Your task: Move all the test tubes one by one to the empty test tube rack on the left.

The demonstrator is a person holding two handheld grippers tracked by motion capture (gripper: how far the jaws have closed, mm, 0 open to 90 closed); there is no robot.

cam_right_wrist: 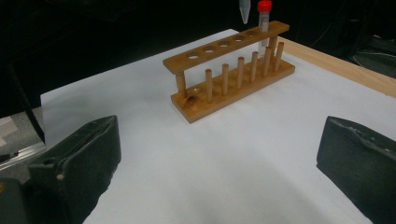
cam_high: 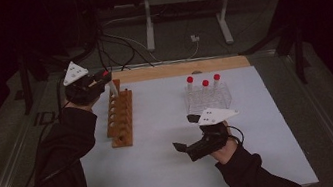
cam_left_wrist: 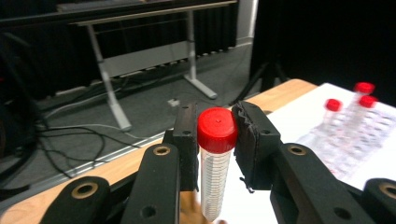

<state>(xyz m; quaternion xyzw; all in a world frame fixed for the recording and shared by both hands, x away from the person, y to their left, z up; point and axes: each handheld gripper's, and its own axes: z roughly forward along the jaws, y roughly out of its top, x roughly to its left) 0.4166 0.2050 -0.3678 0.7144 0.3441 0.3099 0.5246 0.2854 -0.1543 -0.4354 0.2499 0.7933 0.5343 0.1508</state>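
Red-capped tube (cam_left_wrist: 215, 158), clamped by its cap in left gripper (cam_left_wrist: 216, 135) above wooden rack's (cam_high: 121, 118) far end; tilt risks catching hole rim. Right gripper (cam_right_wrist: 219, 158) wide, empty.

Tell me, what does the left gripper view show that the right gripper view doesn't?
Left gripper view: the left gripper shut on a red-capped tube, plus three more tubes in a clear rack. Right gripper view: the right gripper, jaws open, and a wooden rack holding one capped tube. Both: the white sheet and the table's wooden edge.
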